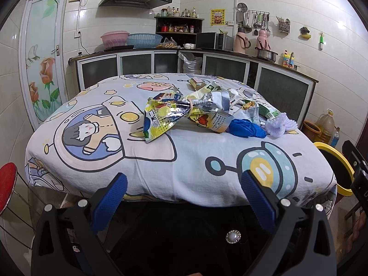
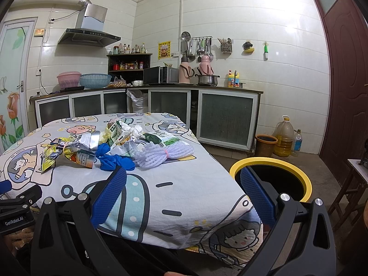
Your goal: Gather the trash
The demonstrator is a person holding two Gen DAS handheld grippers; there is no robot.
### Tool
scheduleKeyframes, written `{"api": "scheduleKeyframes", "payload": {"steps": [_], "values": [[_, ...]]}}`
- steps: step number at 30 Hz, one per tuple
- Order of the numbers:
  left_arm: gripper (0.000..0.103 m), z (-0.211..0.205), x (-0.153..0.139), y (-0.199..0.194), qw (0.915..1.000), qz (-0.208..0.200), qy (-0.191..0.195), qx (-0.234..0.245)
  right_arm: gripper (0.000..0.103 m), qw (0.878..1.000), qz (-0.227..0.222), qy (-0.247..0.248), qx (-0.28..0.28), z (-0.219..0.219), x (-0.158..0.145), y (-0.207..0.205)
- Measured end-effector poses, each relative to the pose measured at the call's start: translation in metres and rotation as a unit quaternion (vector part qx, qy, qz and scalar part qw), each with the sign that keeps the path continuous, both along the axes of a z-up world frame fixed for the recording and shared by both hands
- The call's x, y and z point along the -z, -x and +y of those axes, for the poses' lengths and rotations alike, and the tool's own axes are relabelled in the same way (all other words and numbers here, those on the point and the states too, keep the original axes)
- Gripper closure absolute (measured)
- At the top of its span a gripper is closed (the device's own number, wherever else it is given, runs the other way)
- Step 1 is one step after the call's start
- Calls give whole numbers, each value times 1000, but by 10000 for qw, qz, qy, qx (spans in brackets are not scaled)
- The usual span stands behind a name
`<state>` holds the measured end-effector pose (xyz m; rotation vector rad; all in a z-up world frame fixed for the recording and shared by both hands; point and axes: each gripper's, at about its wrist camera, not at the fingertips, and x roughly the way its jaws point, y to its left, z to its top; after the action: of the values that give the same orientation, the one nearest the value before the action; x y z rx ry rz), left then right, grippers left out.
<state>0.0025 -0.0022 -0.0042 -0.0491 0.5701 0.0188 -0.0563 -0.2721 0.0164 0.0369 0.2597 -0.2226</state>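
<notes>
A heap of trash lies on the cartoon-print tablecloth (image 1: 188, 151): a yellow foil snack wrapper (image 1: 161, 117), a crumpled blue glove (image 1: 247, 127), white foam fruit netting (image 1: 281, 125) and green-white packets (image 1: 269, 112). In the right wrist view the same blue glove (image 2: 115, 158), foam netting (image 2: 161, 154) and green-white packet (image 2: 161, 139) appear. A black bin with a yellow rim (image 2: 306, 181) stands on the floor right of the table. My left gripper (image 1: 184, 181) is open at the table's near edge, short of the heap. My right gripper (image 2: 182, 177) is open, empty, between table corner and bin.
Kitchen counter with cabinets (image 2: 225, 117) runs behind the table. A brown pot (image 2: 265, 145), an oil jug (image 2: 284, 138) and a bottle (image 2: 297, 142) stand on the floor by the wall. A red stool (image 1: 7, 184) is at the left, a wooden stand (image 2: 352, 184) at the right.
</notes>
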Motion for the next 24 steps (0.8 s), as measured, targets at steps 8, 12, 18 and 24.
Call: {"api": "scheduleKeyframes", "payload": {"steps": [8,12,18,24], "values": [[8,0,2,0,10000,9,-12,-13,8,10000,-9,-2,3,-1,-1,0],[8,0,2,-1,10000,8,-7,-10,8,10000,-3,-6,3,-1,-1,0],[8,0,3,0,10000,4,3,-39,8,10000,-8,-9,8,-2,-1,1],[8,1,2,0,10000,16,-28,-82,8,10000,-19,-22,25,-4,-3,2]]}}
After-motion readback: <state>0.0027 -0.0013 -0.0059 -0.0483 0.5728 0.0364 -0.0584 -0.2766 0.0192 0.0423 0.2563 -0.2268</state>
